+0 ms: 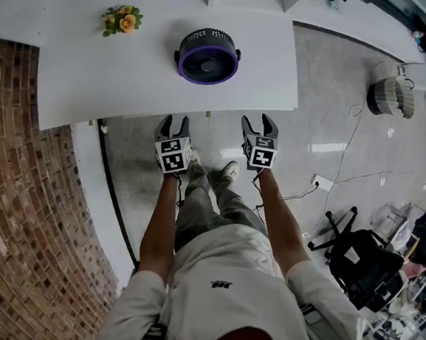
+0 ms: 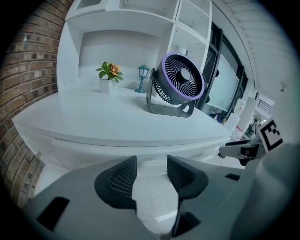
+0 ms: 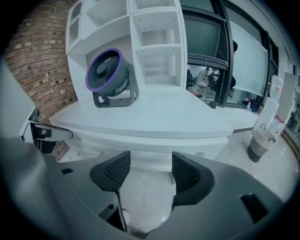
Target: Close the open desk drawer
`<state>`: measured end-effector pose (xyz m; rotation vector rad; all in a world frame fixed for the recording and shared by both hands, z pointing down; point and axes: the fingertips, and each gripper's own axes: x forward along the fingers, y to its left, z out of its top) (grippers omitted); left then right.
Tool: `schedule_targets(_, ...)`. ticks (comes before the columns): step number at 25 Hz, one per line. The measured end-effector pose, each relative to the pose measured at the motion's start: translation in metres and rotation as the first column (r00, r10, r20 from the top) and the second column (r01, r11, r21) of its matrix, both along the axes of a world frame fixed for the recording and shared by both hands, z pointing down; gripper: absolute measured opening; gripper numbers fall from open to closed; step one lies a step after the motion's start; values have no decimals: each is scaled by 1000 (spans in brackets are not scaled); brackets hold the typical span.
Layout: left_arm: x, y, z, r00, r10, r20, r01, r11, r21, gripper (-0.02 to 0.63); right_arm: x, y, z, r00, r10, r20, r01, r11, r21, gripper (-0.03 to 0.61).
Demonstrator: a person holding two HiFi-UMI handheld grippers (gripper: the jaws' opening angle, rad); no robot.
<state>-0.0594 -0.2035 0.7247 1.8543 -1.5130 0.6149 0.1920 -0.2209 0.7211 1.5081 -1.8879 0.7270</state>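
Note:
The white desk [image 1: 95, 81] lies ahead of me, its front edge just beyond both grippers. Beneath the desktop a white drawer front [image 3: 154, 146] [image 2: 117, 150] shows as a band. From above, nothing sticks out past the desk edge, and I cannot tell how far the drawer stands out. My left gripper [image 1: 175, 119] [image 2: 151, 161] is open and empty, a little short of the desk edge. My right gripper [image 1: 258, 121] [image 3: 151, 157] is level with it on the right, also open and empty. Neither touches the desk.
On the desk stand a black and purple fan [image 1: 208, 56] [image 2: 180, 84] [image 3: 108, 75], a small potted flower [image 1: 122, 19] [image 2: 109, 72] and a little blue lamp figure [image 2: 143, 77]. A brick wall [image 1: 17, 208] runs on the left. A bin [image 1: 390, 96], floor cables [image 1: 321, 182] and a black chair [image 1: 360, 263] are on the right.

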Motion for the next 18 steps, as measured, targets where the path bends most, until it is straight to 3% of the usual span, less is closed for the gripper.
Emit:
schedule_targets(7, -9, 30, 4, 1000, 10, -23, -10, 1000, -9, 215, -17, 41, -7, 999, -31, 39, 31, 999, -15, 276)
schedule_targets(11, -7, 46, -18, 998, 61, -23, -61, 998, 17, 215, -41, 56, -41, 993, -81, 81, 79, 997, 25, 276)
schedule_targets(14, 0, 53, -50, 993, 116, -12, -114, 990, 86, 215, -62, 63, -86, 986, -140, 92, 131, 987, 98, 275)
schedule_targets(18, 7, 53, -113, 985, 175, -5, -170, 960, 222, 215, -79, 70, -142, 980, -178, 87, 159, 968, 196, 265)
